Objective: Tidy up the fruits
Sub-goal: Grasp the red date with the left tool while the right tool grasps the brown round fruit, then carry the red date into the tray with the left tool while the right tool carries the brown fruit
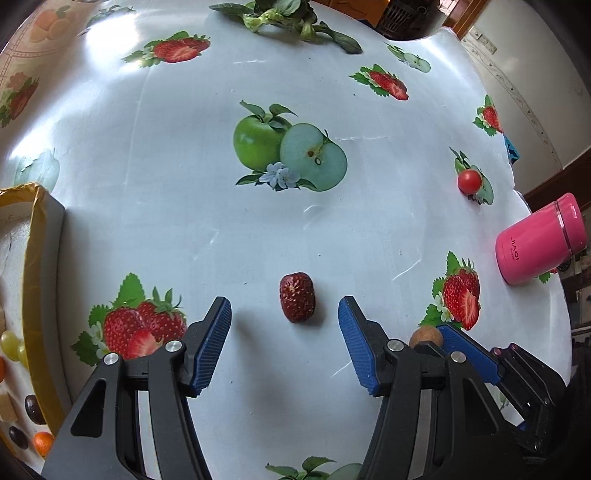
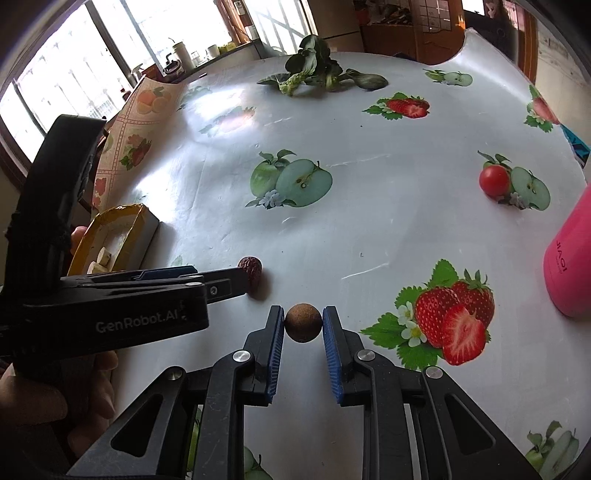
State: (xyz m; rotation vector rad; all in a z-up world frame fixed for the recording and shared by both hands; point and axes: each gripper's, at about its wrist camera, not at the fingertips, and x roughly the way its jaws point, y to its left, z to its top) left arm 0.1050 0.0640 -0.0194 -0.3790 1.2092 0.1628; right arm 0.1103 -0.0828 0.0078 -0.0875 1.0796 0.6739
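Observation:
A dark red strawberry (image 1: 297, 297) lies on the fruit-print tablecloth, just ahead of my open left gripper (image 1: 284, 310), between its blue fingertips. It also shows in the right wrist view (image 2: 252, 270), partly behind the left gripper (image 2: 236, 275). My right gripper (image 2: 303, 322) is shut on a small brown round fruit (image 2: 303, 322); this fruit also peeks out in the left wrist view (image 1: 425, 336). A cherry tomato (image 1: 470, 181) (image 2: 494, 180) sits far right. A yellow-rimmed box (image 1: 33, 266) (image 2: 110, 229) holding several fruits stands at the left.
A pink flask (image 1: 541, 240) (image 2: 569, 258) lies at the right table edge. Leafy greens (image 1: 280, 18) (image 2: 317, 70) lie at the far side. The table (image 2: 369, 229) drops off at the right and far edges.

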